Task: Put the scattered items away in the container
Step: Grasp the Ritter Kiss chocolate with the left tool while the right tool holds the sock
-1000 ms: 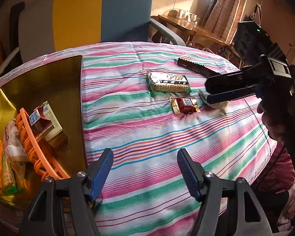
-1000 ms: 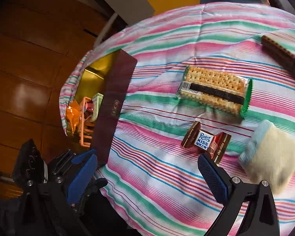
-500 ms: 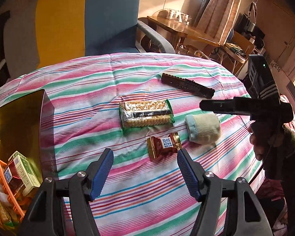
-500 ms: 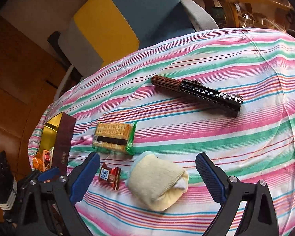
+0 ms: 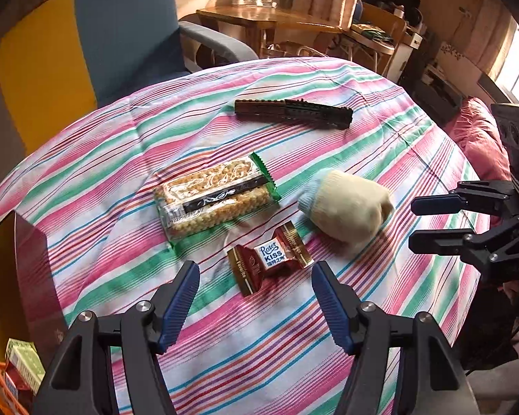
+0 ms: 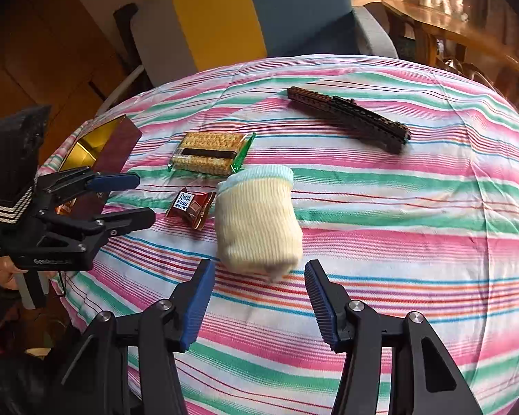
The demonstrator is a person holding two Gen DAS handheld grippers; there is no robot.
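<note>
Sock roll lies lengthwise, cuff pointing away from spread right fingers; left fingers spread.

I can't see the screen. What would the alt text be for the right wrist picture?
An open hand-held gripper points at a rolled cream sock on a striped tablecloth. Beyond lie a wrapped chocolate, a cracker pack and a long dark brick bar. At left, a second open hand-held gripper is near a gold-lined box.
</note>
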